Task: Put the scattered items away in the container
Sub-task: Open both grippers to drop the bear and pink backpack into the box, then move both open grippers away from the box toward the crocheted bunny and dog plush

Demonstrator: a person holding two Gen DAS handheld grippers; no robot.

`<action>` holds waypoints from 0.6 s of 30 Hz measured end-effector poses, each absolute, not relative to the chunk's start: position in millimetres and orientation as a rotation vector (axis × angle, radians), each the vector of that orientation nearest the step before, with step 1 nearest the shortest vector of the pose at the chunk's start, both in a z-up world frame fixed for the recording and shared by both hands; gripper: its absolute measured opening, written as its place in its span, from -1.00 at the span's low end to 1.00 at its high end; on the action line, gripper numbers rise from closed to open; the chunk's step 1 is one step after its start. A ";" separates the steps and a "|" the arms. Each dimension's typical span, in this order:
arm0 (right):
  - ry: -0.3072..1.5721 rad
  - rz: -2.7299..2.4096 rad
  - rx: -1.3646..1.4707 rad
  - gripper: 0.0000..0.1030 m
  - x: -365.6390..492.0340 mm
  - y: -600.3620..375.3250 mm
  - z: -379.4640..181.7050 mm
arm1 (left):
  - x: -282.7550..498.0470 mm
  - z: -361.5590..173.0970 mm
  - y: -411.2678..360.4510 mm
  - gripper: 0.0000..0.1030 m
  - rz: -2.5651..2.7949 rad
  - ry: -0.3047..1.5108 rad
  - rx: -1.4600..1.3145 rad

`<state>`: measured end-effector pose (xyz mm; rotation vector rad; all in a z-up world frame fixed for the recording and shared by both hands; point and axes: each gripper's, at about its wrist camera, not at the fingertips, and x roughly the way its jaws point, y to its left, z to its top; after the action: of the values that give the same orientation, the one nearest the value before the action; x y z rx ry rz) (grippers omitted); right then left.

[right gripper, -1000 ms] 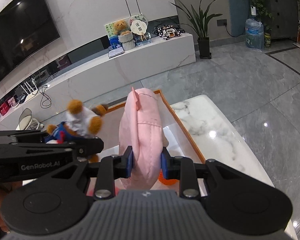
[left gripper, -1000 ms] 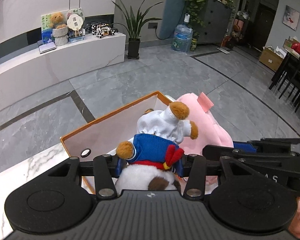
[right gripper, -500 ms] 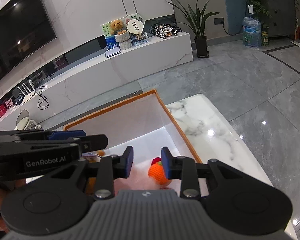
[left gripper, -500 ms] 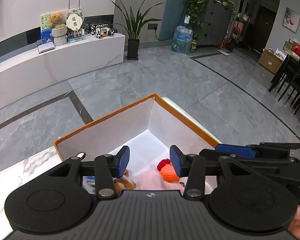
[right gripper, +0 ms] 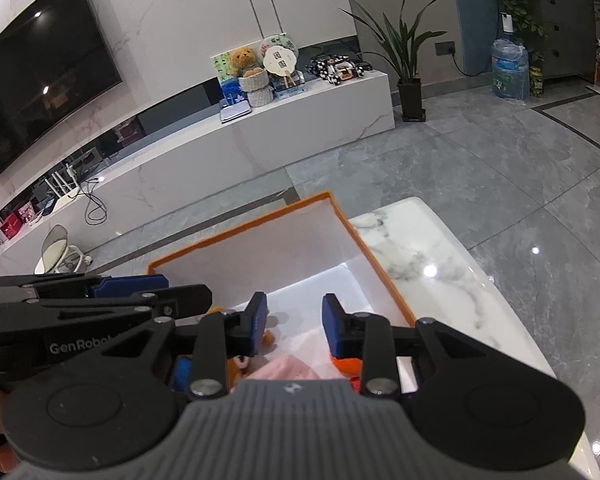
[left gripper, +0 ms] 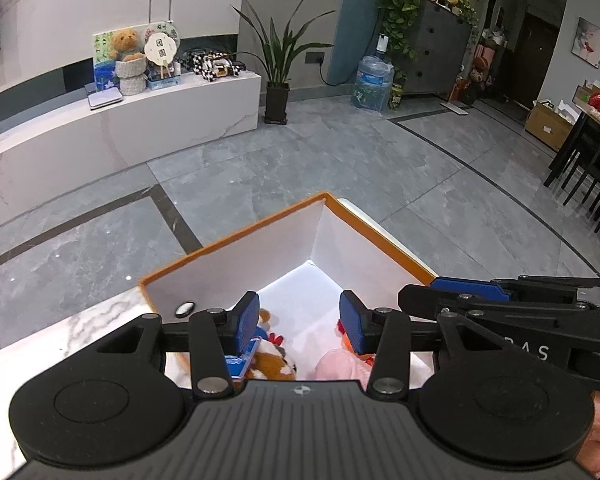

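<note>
A: Where are the toys?

B: A brown plush bear (left gripper: 270,364) and pink plush (left gripper: 340,364) lie inside the orange-rimmed box (left gripper: 236,236).

A: And the grippers?

B: The left gripper (left gripper: 298,322) and right gripper (right gripper: 294,322) hover above it, jaws apart and empty, likely because both toys have been let go.

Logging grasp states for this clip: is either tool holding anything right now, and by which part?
Nothing is held. The left tool and right tool are both open above the orange-rimmed box; the toys lie inside.
</note>
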<state>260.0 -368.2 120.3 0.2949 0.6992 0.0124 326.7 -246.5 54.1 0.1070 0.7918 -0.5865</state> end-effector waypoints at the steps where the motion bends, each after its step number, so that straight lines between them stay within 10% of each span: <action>1: 0.697 0.016 0.294 -0.34 259.7 -366.5 121.7 | 325.4 56.6 -243.8 0.00 -0.581 0.789 0.108; 18: 0.660 0.044 0.282 -0.34 250.3 -343.8 145.0 | 301.1 99.6 -204.1 0.01 -0.512 0.733 0.119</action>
<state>250.3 -343.8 145.0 0.2821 0.6598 0.0445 301.1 -204.1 99.6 0.1193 0.7327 -0.5119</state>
